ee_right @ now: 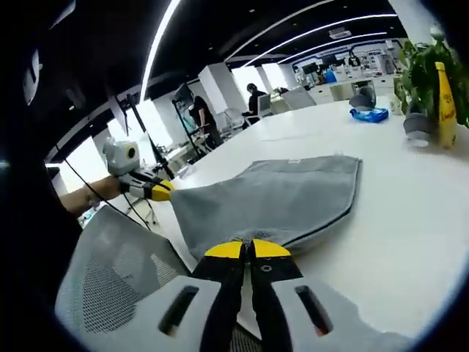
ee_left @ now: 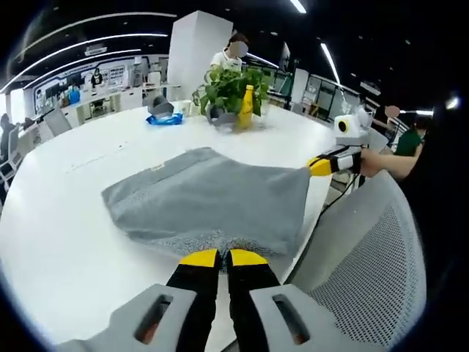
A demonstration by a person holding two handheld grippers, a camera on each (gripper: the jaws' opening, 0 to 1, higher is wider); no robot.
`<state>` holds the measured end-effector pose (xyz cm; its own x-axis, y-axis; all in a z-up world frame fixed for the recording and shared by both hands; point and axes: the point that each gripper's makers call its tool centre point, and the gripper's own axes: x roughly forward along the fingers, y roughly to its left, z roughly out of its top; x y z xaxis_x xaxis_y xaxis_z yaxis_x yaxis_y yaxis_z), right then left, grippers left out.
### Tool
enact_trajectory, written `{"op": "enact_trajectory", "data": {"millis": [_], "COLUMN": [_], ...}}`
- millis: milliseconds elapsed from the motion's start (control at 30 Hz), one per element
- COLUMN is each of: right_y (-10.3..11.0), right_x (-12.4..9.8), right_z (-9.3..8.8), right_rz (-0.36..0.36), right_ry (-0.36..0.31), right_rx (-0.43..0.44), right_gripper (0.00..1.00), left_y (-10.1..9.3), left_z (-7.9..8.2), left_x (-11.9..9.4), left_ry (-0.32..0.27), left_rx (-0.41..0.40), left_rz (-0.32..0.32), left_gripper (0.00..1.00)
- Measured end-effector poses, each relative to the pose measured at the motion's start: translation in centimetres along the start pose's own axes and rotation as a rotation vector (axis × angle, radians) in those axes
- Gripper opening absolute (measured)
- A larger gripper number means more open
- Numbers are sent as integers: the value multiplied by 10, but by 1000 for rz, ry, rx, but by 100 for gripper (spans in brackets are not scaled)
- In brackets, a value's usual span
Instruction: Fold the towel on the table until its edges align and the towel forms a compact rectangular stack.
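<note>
Holding both near corners at one height looks like the key to this fold: carry them together toward the far edge, keeping the cloth taut between them so the hems meet squarely.

In the left gripper view, the left gripper (ee_left: 223,256) has its yellow tips pressed together on the near edge of the grey towel (ee_left: 209,196), pinching it. The towel lies on the white table (ee_left: 66,235), its near part lifted into a slope toward the right, where the right gripper (ee_left: 320,166) clamps a corner out beyond the table's edge. A mesh chair back (ee_left: 366,249) stands near right; a potted plant (ee_left: 229,92) and a yellow bottle (ee_left: 247,107) sit far off.

In the right gripper view, the right gripper (ee_right: 247,249) pinches the near hem with tips closed. The towel (ee_right: 282,196) shows a darker piped border along its right edge and a soft, slightly pebbled weave; it looks already doubled. The left gripper (ee_right: 157,191) grips the left corner.
</note>
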<state>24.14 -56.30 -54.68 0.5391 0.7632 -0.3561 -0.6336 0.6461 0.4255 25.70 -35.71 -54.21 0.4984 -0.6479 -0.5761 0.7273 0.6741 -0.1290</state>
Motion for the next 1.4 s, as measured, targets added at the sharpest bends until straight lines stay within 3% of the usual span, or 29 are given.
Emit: {"op": "enact_trajectory", "data": {"millis": [100, 233, 500, 667, 1100, 1400], "right_y": [2, 8, 22, 29, 44, 41], "right_x": [-2, -4, -7, -8, -18, -25], "right_z": [3, 10, 23, 27, 53, 55], "right_rz": [13, 48, 107, 144, 240, 258], "right_ry": [-20, -64, -120, -140, -248, -291], "right_rx": [9, 56, 51, 64, 82, 131], "right_gripper": [0, 0, 0, 0, 0, 0], "left_y": [-4, -12, -27, -27, -24, -24], "left_z": [8, 12, 25, 28, 51, 63], "left_x": [-4, -4, -7, -13, -34, -44], "left_ry": [-49, -65, -141, -153, -282, -359], "left_rx": [-22, -15, -72, -78, -158, -206], "left_rz": [-12, -18, -68, -72, -100, -120], "left_gripper": [4, 4, 4, 4, 4, 4]}}
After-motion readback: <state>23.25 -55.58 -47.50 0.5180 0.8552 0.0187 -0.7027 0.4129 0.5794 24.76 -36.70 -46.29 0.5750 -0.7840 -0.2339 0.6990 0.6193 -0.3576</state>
